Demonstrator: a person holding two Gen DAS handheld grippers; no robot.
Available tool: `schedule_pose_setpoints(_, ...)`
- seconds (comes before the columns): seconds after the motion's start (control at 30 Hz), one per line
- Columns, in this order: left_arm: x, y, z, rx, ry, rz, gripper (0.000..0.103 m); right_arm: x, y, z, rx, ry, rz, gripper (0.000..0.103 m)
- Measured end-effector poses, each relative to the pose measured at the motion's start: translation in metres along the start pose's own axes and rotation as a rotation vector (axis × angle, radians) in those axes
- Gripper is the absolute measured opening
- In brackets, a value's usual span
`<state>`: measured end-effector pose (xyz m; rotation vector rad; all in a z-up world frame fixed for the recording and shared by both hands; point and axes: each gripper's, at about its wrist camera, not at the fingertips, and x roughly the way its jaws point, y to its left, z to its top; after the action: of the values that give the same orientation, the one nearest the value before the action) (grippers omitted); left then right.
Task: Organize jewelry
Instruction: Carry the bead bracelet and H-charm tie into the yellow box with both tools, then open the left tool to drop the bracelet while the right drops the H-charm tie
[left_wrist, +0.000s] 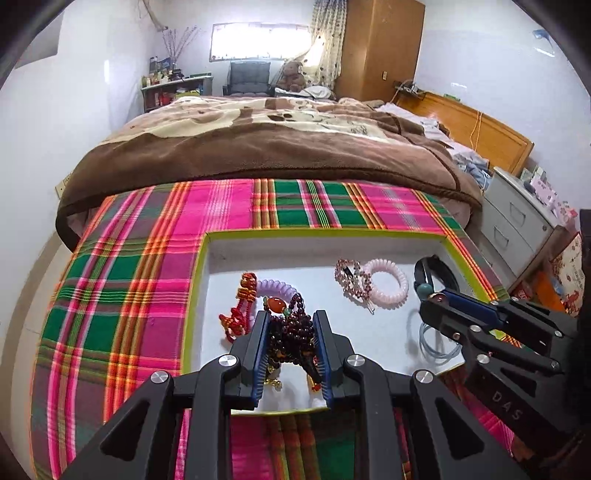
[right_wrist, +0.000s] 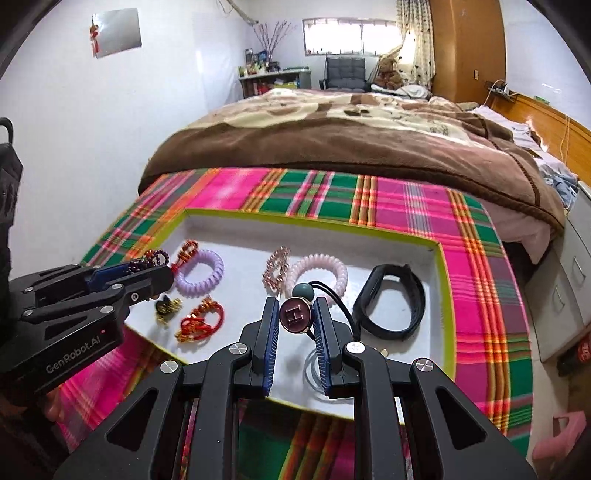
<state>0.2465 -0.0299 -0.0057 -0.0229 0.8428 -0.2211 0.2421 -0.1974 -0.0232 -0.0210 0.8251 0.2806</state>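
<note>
tray on cloth, coil ties left, wristband right, bed behind

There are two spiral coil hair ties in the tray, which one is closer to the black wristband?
The pale pink coil tie, lying right of centre just beside the black wristband. The lilac coil tie lies farther left, next to the red knotted cord.

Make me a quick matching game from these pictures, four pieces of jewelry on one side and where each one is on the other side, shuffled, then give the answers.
Things:
1. dark bead bracelet
2. H button hair tie
3. black wristband
4. lilac coil hair tie

Places:
A. lying at the tray's right end
B. between the left gripper's fingers
C. lying in the tray's left part
D. between the right gripper's fingers

Pairs: 1-B, 2-D, 3-A, 4-C
</note>
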Motion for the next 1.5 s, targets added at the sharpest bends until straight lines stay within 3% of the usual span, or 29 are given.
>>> schedule_pose_setpoints(0.5, 0.022, -0.001, -0.012, -0.003, 0.063, -0.002, 0.024, 0.02, -0.003, -0.01, 0.004, 0.084, -0.004, 0.019)
schedule_pose_setpoints(1.13, 0.018, -0.002, -0.014, -0.011, 0.059, -0.005, 0.027, 0.018, -0.001, -0.012, 0.001, 0.082, -0.014, 0.019)
schedule_pose_setpoints(1.3, 0.012, -0.002, -0.014, -0.011, 0.05, -0.002, 0.037, 0.015, -0.002, -0.013, 0.007, 0.077, -0.019, 0.032)
schedule_pose_setpoints(1.5, 0.0, -0.005, -0.015, -0.001, 0.029, 0.025, 0.038, 0.004, -0.003, -0.015, 0.027, 0.053, -0.016, 0.033)
